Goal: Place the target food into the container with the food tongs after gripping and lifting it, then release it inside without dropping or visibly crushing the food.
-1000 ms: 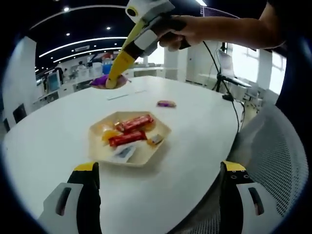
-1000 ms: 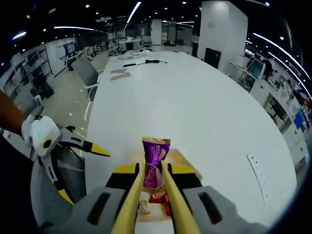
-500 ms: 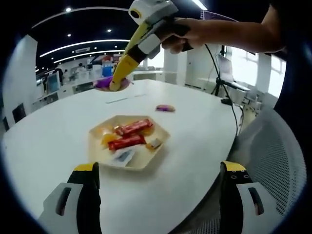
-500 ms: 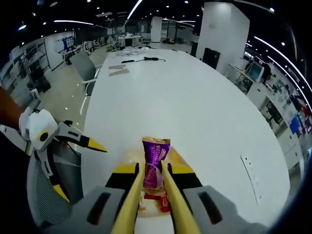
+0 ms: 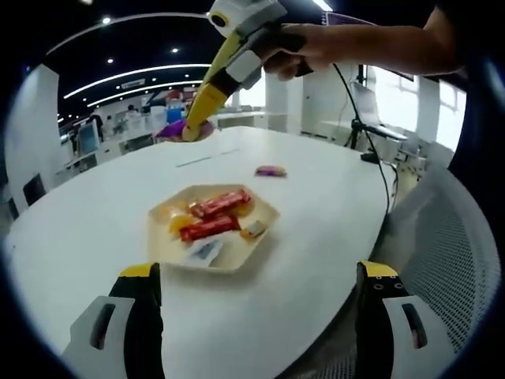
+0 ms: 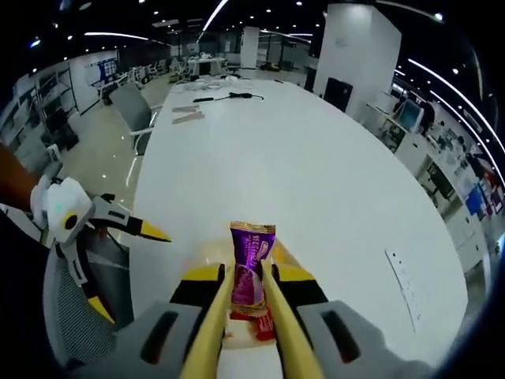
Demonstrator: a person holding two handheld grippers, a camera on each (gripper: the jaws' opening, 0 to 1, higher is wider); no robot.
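The right gripper [image 6: 251, 296] drives yellow tongs [image 6: 268, 328], and the 2 tong arms are pinched on a purple snack [image 6: 251, 264], which stands on end between them with its long axis running along the arms and its top edge sticking out past the tips. The packet looks uncrushed, as far as the wrapper shows.

In the left gripper view the same tongs [image 5: 211, 88] hang high over the table [image 5: 79, 213], slanting down and to the left, with the snack [image 5: 175, 130] at their low end. The tray [image 5: 215, 227] lies nearer than that tip and below it, so the snack is over the far half of the table, not yet above the tray. In the right gripper view a sliver of tray [image 6: 286, 254] shows just beyond and beneath the tong tips, with red wrappers [image 6: 260, 324] under the arms.

My judgement: the coming move is a short descent toward the tray, then easing the pinch once the packet is low inside.

The left gripper [image 5: 252, 332] sits at the near edge of the table, jaws wide apart and holding nothing. A 2nd purple packet [image 5: 271, 170] lies loose on the table to the right of and beyond the tray.
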